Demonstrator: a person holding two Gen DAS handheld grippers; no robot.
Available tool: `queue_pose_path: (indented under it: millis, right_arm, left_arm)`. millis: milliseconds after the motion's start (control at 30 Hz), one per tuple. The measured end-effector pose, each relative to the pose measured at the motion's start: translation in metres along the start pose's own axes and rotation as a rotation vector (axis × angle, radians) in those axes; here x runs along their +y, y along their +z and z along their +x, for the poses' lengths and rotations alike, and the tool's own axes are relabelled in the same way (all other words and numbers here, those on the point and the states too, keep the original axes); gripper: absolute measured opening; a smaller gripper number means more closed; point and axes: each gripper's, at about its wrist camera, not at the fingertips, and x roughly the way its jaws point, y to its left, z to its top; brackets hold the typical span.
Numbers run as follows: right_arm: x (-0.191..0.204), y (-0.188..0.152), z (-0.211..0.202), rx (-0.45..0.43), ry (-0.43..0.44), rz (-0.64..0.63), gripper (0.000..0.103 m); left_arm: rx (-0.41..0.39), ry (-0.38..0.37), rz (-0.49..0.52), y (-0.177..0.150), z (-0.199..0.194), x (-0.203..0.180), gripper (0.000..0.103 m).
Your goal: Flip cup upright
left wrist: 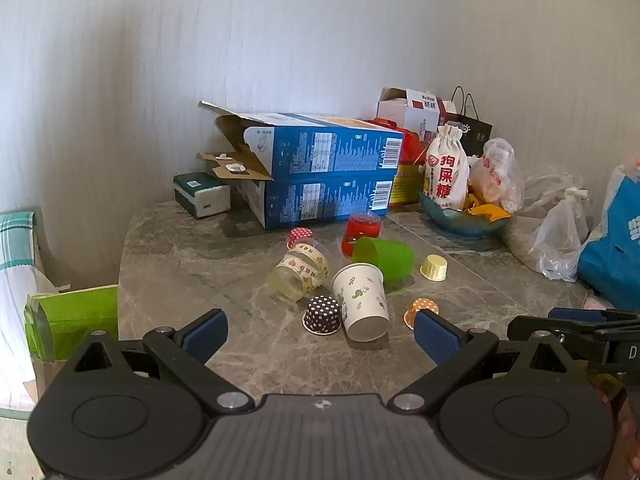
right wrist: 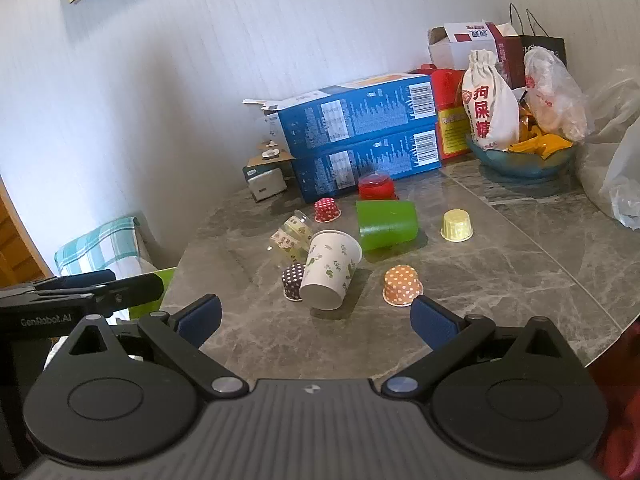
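Note:
A white paper cup with green prints (left wrist: pixel 362 300) (right wrist: pixel 330 272) lies on its side on the grey marble table, base toward me. Behind it a green cup (left wrist: pixel 384 258) (right wrist: pixel 386 224) lies on its side, and a clear cup with patterned tape (left wrist: pixel 298 276) (right wrist: pixel 290 236) lies on its side to the left. A red cup (left wrist: pixel 360 232) (right wrist: pixel 376 186) stands upside down further back. My left gripper (left wrist: pixel 320 336) is open and empty, just short of the white cup. My right gripper (right wrist: pixel 316 320) is open and empty, just short of the same cup.
Small dotted cupcake liners sit around the cups: dark (left wrist: pixel 322 314), orange (right wrist: pixel 402 284), yellow (right wrist: pixel 456 225), red (right wrist: pixel 326 209). Two stacked blue boxes (left wrist: pixel 320 172) stand behind. A bowl with bags (right wrist: pixel 520 156) stands back right. Plastic bags (left wrist: pixel 560 236) lie right. The table edge (left wrist: pixel 122 276) curves at left.

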Motion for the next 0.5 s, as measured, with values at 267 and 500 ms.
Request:
queue_pose_path:
  millis: [267, 500]
  right_arm:
    - [-0.0025, -0.0003, 0.001, 0.014, 0.007, 0.024, 0.102]
    - [-0.0038, 0.0001, 0.0022, 0.018, -0.002, 0.034, 0.102]
  left_arm:
    - [0.001, -0.004, 0.0, -0.0003, 0.001, 0.0004, 0.101]
    - [0.008, -0.008, -0.006, 0.0005, 0.0044, 0.0007, 0.101]
